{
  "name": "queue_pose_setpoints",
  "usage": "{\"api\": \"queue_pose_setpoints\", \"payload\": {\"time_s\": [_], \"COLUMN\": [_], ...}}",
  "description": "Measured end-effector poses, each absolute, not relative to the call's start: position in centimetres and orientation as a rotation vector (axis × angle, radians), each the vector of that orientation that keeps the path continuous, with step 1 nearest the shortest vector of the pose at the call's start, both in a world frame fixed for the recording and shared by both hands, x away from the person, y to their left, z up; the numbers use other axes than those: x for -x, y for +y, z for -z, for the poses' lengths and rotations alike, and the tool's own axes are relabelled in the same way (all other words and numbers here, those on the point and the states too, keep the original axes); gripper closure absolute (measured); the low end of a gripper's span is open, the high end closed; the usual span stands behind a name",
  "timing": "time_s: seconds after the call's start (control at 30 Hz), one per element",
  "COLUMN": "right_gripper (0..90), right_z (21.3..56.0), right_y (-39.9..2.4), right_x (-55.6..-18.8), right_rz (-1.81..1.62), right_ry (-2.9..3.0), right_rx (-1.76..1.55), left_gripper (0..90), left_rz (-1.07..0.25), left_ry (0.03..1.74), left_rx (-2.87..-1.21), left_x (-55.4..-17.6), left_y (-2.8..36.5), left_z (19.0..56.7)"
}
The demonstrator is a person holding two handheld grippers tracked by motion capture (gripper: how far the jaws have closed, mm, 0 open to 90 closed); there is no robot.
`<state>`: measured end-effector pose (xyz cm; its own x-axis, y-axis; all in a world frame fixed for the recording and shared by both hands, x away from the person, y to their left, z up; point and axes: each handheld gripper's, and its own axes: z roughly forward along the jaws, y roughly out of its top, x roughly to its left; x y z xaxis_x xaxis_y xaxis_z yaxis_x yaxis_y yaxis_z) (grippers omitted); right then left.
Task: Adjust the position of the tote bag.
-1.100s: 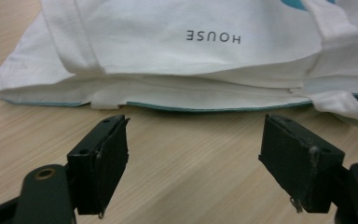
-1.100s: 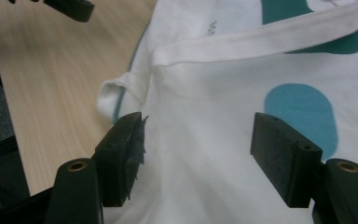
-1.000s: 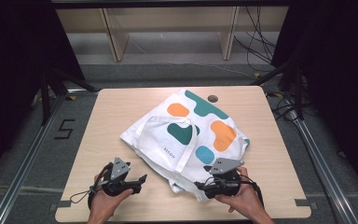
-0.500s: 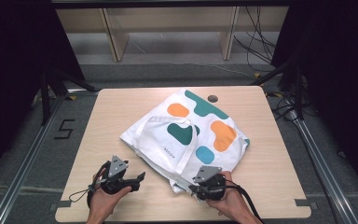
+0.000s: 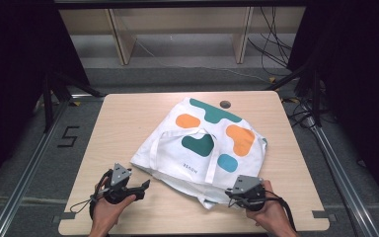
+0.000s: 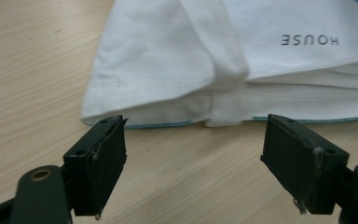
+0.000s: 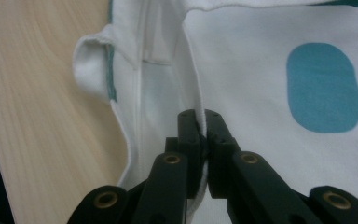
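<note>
Since the earlier frames the right gripper has shifted along the near edge of the white tote bag and its jaws have just been closing; they now pinch a folded white seam of the bag between the pads, as the right gripper view shows. The left gripper has kept its place.

Going left to right in the high view: the left gripper sits near the table's front left, its jaws spread wide with nothing between them. Just ahead of them, in the left gripper view, lies the bag's near left corner, close to the fingertips but not touching, a thin teal line running along its lower edge. Beyond that corner the bag carries grey lettering that reads "HOUSE", seen upside down from this gripper. The bag spreads across the table's middle, printed with orange, dark green and teal rounded patches, its handle lying loose on top. At the bag's near right edge the right gripper grips the cloth, with a teal oval patch just to the right of its jaws.
</note>
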<state>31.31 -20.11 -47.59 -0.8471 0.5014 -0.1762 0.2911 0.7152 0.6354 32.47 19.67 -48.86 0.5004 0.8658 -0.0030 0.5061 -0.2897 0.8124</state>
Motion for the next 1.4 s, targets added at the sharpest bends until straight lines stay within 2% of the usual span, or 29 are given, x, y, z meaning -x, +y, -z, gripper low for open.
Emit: {"api": "queue_pose_setpoints", "payload": {"time_s": [0.07,0.2,0.37,0.5,0.83,0.9,0.97,1.03,1.13,1.17,1.23,1.3,1.33,1.37,1.4], "right_gripper": [87.5,87.3,87.0,86.1,84.4,82.0,81.3,75.8,72.2,70.4,69.3,65.8,65.8,65.9,65.9], "right_z": [47.3,46.7,46.3,46.3,46.4,46.5,46.5,46.6,46.7,47.0,47.1,47.6,47.6,48.0,48.0], "right_y": [-21.3,-23.5,-26.3,-27.5,-27.7,-27.8,-27.8,-27.9,-27.9,-27.8,-27.7,-27.5,-27.5,-27.4,-27.4], "right_x": [-31.3,-31.5,-31.7,-32.0,-32.2,-32.3,-32.3,-32.4,-32.3,-32.3,-32.3,-32.3,-32.3,-32.3,-32.3], "right_rz": [-0.890,-0.905,-0.923,-0.928,-0.932,-0.933,-0.931,-0.928,-0.908,-0.889,-0.867,-0.817,-0.817,-0.789,-0.789], "right_ry": [2.573,2.531,2.466,2.441,2.431,2.427,2.424,2.416,2.423,2.434,2.445,2.470,2.470,2.481,2.481], "right_rx": [-0.645,-0.708,-0.770,-0.802,-0.812,-0.815,-0.823,-0.816,-0.844,-0.845,-0.844,-0.846,-0.846,-0.849,-0.849], "left_gripper": [21.0,21.1,21.5,22.4,22.5,26.9,26.2,26.0,26.2,28.5,29.6,34.2,34.2,37.1,37.1], "left_rz": [-0.558,-0.615,-0.605,-0.564,-0.546,-0.570,-0.577,-0.608,-0.637,-0.685,-0.679,-0.704,-0.662,-0.701,-0.674], "left_ry": [1.127,1.089,1.053,1.031,0.965,0.954,0.957,0.954,0.926,0.852,0.881,0.823,0.883,0.830,0.853], "left_rx": [-1.936,-2.043,-2.172,-2.196,-2.239,-2.248,-2.252,-2.242,-2.247,-2.259,-2.254,-2.262,-2.245,-2.254,-2.234], "left_x": [-32.5,-32.5,-33.2,-33.3,-33.5,-34.2,-34.5,-35.2,-35.3,-35.6,-35.4,-35.8,-35.5,-35.8,-35.6], "left_y": [19.5,19.4,19.2,18.3,16.7,16.5,16.4,15.8,15.5,15.5,15.3,15.4,15.2,15.2,15.0], "left_z": [49.0,48.9,49.7,50.2,50.7,50.6,50.6,50.7,50.5,50.2,50.1,50.1,50.3,50.2,50.3]}}
